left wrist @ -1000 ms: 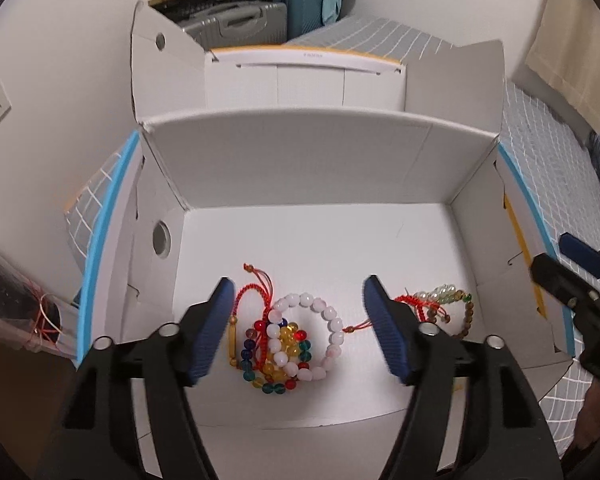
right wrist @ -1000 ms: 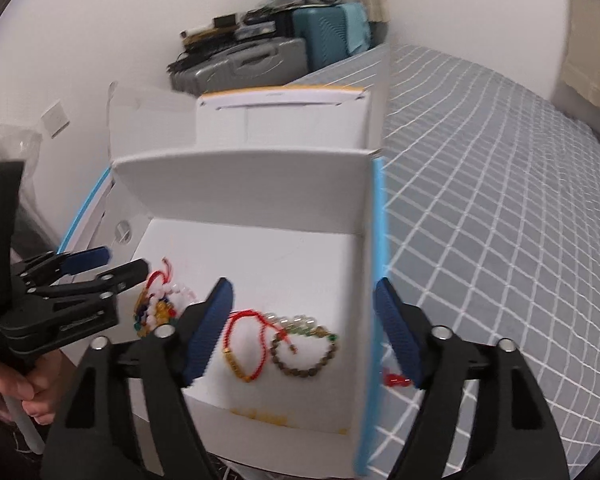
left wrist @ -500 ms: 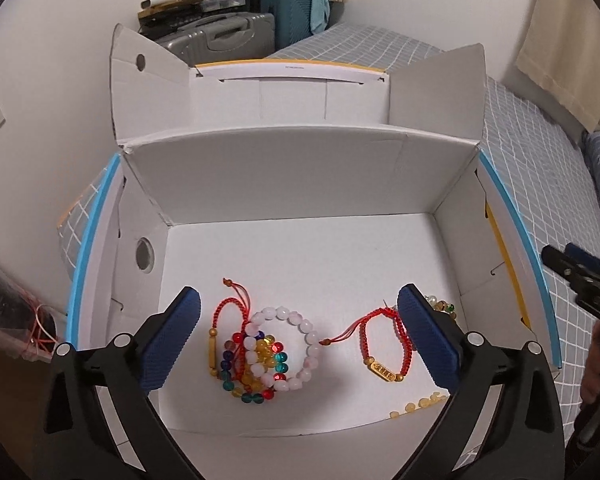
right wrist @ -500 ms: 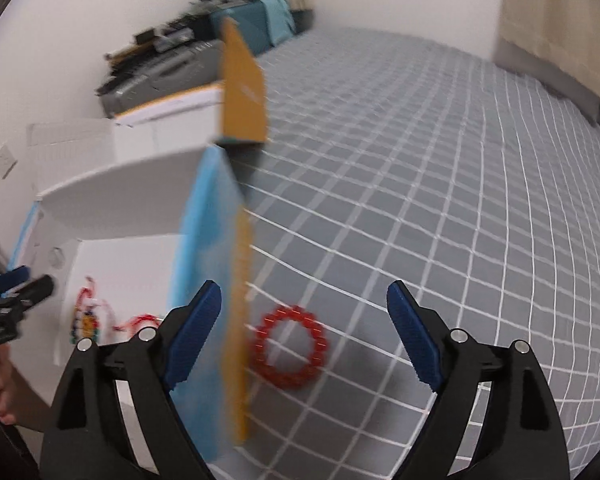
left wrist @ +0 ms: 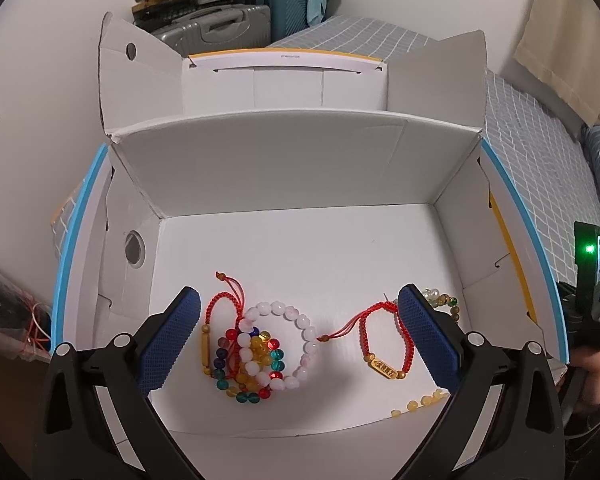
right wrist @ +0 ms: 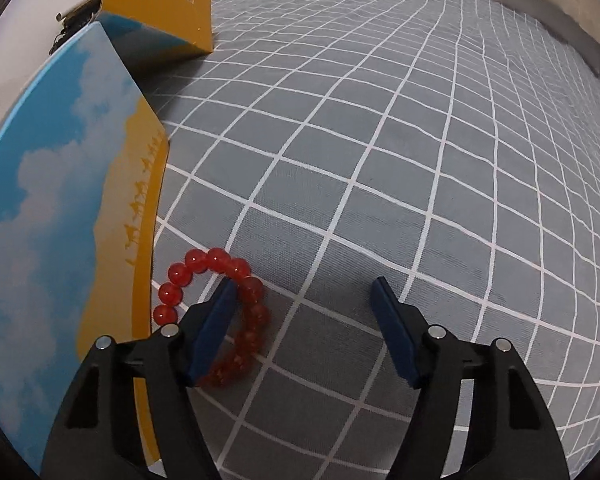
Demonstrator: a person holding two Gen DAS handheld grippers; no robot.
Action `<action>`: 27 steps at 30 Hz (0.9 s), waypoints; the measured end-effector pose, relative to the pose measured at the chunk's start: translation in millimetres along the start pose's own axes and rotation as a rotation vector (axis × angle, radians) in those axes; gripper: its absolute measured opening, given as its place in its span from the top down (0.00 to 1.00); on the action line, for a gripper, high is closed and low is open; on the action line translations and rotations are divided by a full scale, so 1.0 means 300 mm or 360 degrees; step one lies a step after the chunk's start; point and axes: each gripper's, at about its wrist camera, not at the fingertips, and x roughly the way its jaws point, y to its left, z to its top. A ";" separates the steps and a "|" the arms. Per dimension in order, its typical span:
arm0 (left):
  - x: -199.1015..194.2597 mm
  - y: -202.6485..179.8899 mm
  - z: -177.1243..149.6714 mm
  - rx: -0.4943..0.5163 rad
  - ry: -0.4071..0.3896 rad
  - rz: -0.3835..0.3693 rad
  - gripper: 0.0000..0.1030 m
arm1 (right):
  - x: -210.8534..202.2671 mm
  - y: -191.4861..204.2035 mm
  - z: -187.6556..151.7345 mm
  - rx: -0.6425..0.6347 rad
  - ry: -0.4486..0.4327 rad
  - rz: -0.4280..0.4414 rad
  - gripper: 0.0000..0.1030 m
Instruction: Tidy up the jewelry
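In the left wrist view my left gripper (left wrist: pixel 300 338) is open and empty above the white cardboard box (left wrist: pixel 300 168). On the box floor lie a pile of coloured bead bracelets (left wrist: pixel 252 360) with a pale pink bead bracelet (left wrist: pixel 300 320), a red cord bracelet with a gold charm (left wrist: pixel 384 344), a green-brown bead bracelet (left wrist: pixel 446 302) and some yellow beads (left wrist: pixel 418 402). In the right wrist view my right gripper (right wrist: pixel 302 320) is open, low over the bed. A red bead bracelet (right wrist: pixel 216 300) lies on the bedspread by the box's outer wall (right wrist: pixel 60 220), partly behind the left finger.
The grey checked bedspread (right wrist: pixel 420 160) spreads right of the box. The box's open flaps (left wrist: pixel 140 72) stand up at the back. Suitcases (left wrist: pixel 220 28) are against the far wall. The hand with the right gripper's body (left wrist: pixel 590 300) shows at the box's right side.
My left gripper has opened wider and drawn back a little. My right gripper has swung out of the box to the bedspread and come down close to the red bead bracelet.
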 end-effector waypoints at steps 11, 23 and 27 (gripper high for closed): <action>-0.002 0.001 -0.008 -0.0005 0.0008 -0.0039 0.06 | 0.010 0.068 -0.019 -0.0148 -0.0005 -0.0087 0.69; -0.006 0.005 -0.013 -0.0017 0.0004 -0.0045 0.06 | -0.053 0.045 -0.019 -0.0094 -0.0078 -0.0038 0.88; -0.009 -0.003 -0.014 -0.0005 -0.0002 -0.0043 0.06 | -0.111 0.051 -0.011 -0.0083 -0.0146 -0.0031 0.88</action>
